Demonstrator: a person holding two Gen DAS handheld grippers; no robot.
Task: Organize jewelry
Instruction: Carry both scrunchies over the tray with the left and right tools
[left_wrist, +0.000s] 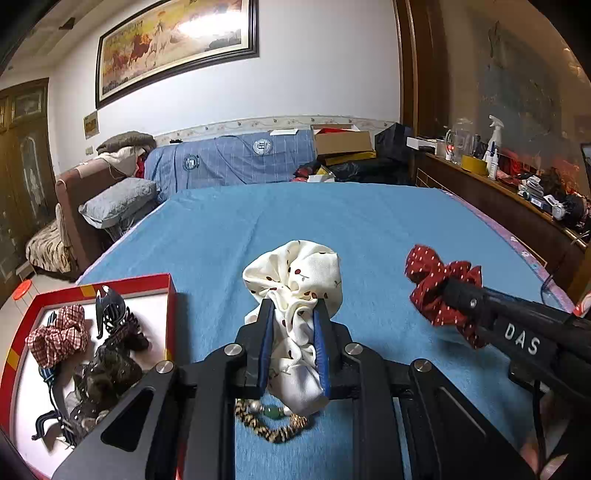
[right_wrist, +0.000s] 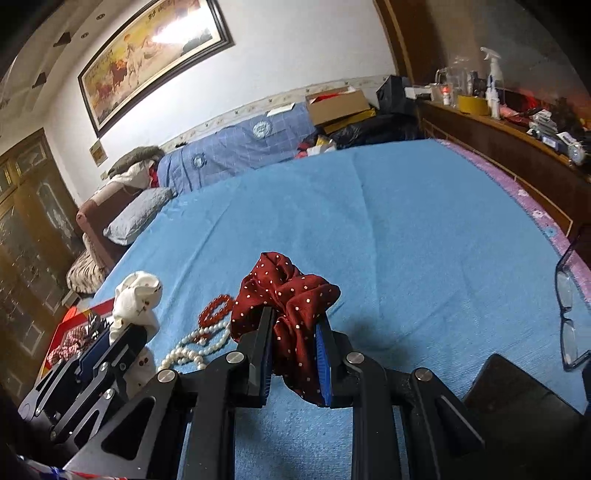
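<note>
My left gripper (left_wrist: 293, 308) is shut on a cream scrunchie with small cherry prints (left_wrist: 295, 273), held above the blue bedspread. My right gripper (right_wrist: 295, 314) is shut on a dark red scrunchie with white dots (right_wrist: 284, 288); in the left wrist view that red scrunchie (left_wrist: 428, 273) hangs to the right of the cream one. A red box with a white inside (left_wrist: 171, 295) sits at the left and holds a checked scrunchie (left_wrist: 59, 336), a dark claw clip (left_wrist: 109, 308) and other hair pieces. A beaded bracelet with a green bead (left_wrist: 273, 417) lies under the left gripper.
A red bead bracelet (right_wrist: 218, 306) and a pearl strand (right_wrist: 195, 349) lie on the blue bedspread (right_wrist: 406, 240) between the grippers. Glasses (right_wrist: 567, 306) rest at the right edge, with a dark flat object (right_wrist: 517, 391) near them. Pillows and boxes crowd the far end.
</note>
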